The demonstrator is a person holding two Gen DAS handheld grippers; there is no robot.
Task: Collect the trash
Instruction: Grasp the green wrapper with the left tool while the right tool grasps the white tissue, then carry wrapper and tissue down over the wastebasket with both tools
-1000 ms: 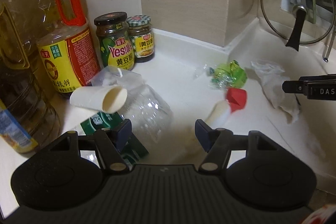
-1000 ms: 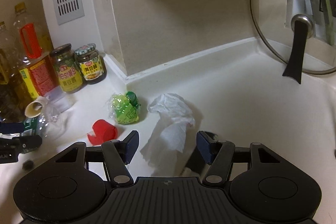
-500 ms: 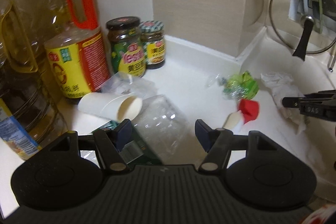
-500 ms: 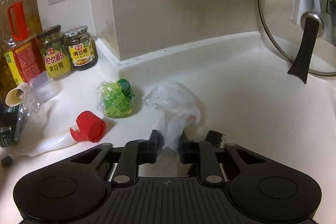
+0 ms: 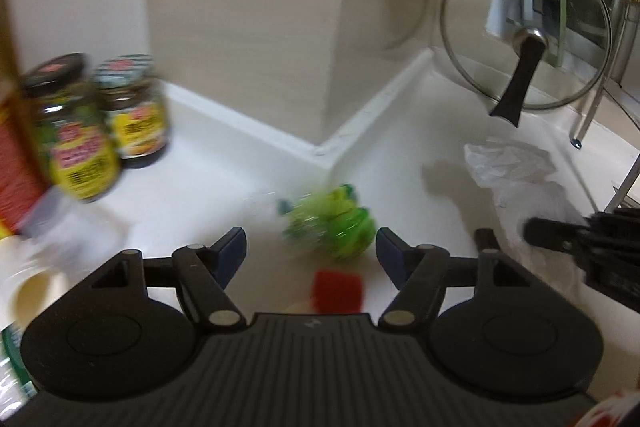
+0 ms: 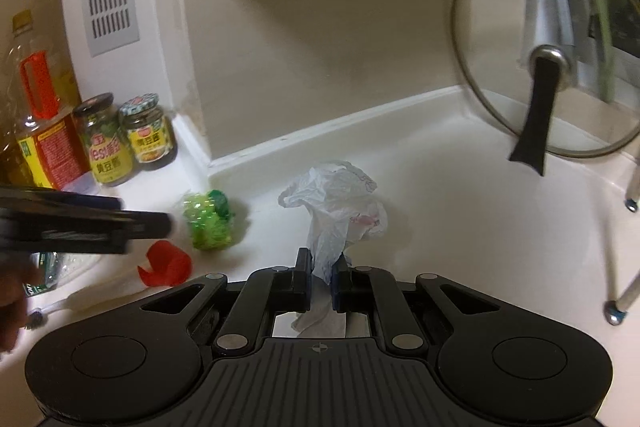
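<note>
On the white counter (image 6: 460, 211) lies trash. My right gripper (image 6: 321, 263) is shut on a crumpled white plastic bag (image 6: 336, 203), whose bunched top stands above the pads. In the left wrist view that bag (image 5: 516, 171) is at the right, with the right gripper (image 5: 536, 231) beside it. My left gripper (image 5: 310, 241) is open and its jaws are opening. Just ahead of its fingertips lies a crumpled green wrapper (image 5: 336, 227), untouched. A red cap (image 5: 338, 291) on a white handle sits below the gripper. The right wrist view shows the left gripper (image 6: 160, 225) side on, next to the green wrapper (image 6: 208, 223) and red cap (image 6: 166, 263).
Two sauce jars (image 6: 148, 135) and an oil bottle (image 6: 40, 123) stand at the back left. A paper cup (image 5: 28, 283) and a crushed clear bottle (image 6: 60, 263) lie at the left. A glass lid (image 6: 544, 87) leans on a rack at the right; a wall corner juts out behind.
My left gripper swung right, away from the paper cup and crushed bottle, to face the green wrapper. My right gripper closed on the white bag, which now stands bunched up.
</note>
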